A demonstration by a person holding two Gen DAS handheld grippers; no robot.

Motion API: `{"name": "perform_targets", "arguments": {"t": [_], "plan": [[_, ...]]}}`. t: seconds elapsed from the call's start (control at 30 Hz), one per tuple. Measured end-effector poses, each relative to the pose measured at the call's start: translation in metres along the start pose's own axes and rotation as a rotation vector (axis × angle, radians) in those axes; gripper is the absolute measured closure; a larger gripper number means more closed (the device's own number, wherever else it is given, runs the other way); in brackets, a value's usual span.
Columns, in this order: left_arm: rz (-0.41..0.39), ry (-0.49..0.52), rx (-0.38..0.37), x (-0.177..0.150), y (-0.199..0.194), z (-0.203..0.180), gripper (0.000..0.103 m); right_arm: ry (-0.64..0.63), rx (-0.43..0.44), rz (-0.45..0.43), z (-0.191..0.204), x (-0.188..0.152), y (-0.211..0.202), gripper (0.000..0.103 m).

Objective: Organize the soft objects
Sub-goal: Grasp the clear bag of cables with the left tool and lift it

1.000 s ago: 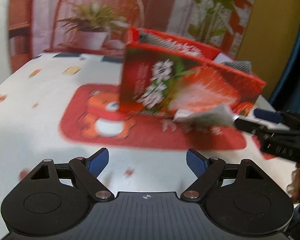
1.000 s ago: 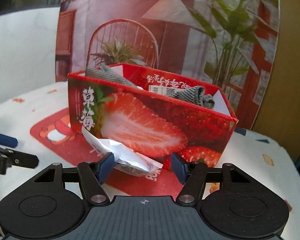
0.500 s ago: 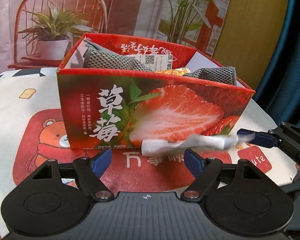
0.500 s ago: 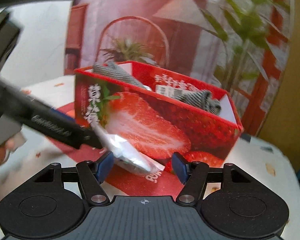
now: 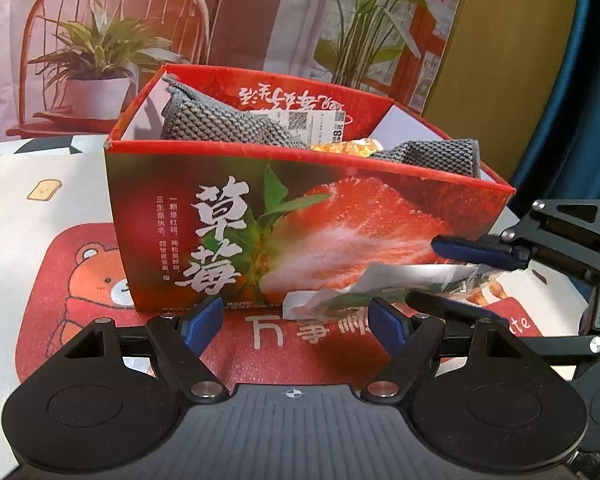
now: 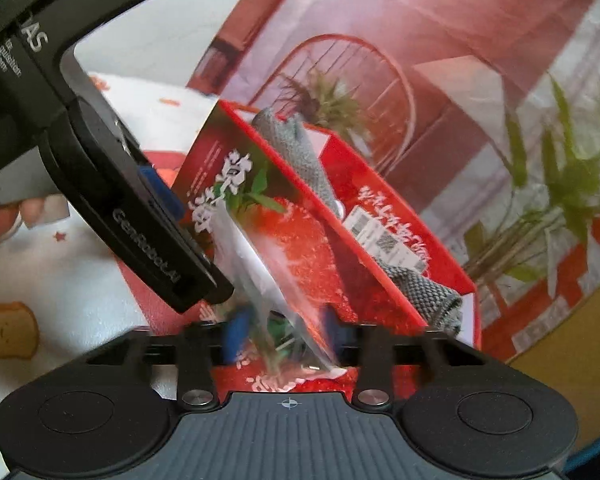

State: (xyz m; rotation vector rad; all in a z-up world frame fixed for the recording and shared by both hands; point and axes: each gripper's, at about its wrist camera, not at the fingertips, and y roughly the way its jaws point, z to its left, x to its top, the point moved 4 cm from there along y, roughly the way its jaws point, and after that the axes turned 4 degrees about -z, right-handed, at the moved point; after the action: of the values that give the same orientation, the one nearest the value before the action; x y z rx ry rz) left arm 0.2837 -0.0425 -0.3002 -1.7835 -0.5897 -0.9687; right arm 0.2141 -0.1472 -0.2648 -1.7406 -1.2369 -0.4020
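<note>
The right gripper (image 5: 452,276) jaws are closing around a crinkly plastic packet (image 5: 364,284) before the strawberry box (image 5: 300,216) on the tabletop, apparently to lift it in; the left gripper (image 5: 296,312) waits spread.

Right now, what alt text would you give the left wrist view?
The right gripper, jaws closing, comes in from the right around a crinkly silver packet lying in front of a red strawberry-print box holding grey knitted cloths. The left gripper is open and empty just before the packet.

right tool (image 6: 284,332) fingertips blurred; box (image 5: 300,240) bottom hidden.
</note>
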Motion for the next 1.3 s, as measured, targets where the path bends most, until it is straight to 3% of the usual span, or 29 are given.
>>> {"name": "perform_targets", "arguments": {"t": [0.2, 0.37, 0.5, 0.57, 0.67, 0.8, 0.9, 1.0, 1.3], "plan": [[-0.034, 0.073, -0.082, 0.008, 0.001, -0.009, 0.028, 0.034, 0.017, -0.005, -0.009, -0.008, -0.003, 0.080], [-0.039, 0.218, -0.172, 0.014, 0.007, -0.031, 0.046, 0.082, 0.024, -0.030, -0.021, -0.016, -0.007, 0.077], [-0.022, 0.290, -0.188, 0.015, 0.015, -0.039, 0.055, 0.074, 0.027, -0.042, -0.023, -0.017, -0.006, 0.076], [-0.015, 0.285, -0.217, 0.016, 0.018, -0.038, 0.063, 0.077, 0.021, -0.044, -0.025, -0.017, -0.005, 0.073], [-0.005, 0.304, -0.222, 0.016, 0.021, -0.040, 0.075, 0.095, 0.005, -0.053, -0.029, -0.019, -0.005, 0.060], [0.000, 0.310, -0.220, 0.014, 0.026, -0.041, 0.079, 0.147, -0.002, -0.058, -0.034, -0.026, -0.004, 0.055], [0.009, 0.298, -0.202, 0.014, 0.029, -0.039, 0.084, 0.188, -0.031, -0.067, -0.038, -0.029, -0.006, 0.044], [0.012, 0.285, -0.198, 0.014, 0.030, -0.037, 0.084, 0.223, -0.053, -0.081, -0.044, -0.034, -0.011, 0.042], [0.012, 0.275, -0.184, 0.016, 0.031, -0.039, 0.084, 0.421, 0.010, -0.091, -0.052, -0.056, -0.008, 0.055]]}}
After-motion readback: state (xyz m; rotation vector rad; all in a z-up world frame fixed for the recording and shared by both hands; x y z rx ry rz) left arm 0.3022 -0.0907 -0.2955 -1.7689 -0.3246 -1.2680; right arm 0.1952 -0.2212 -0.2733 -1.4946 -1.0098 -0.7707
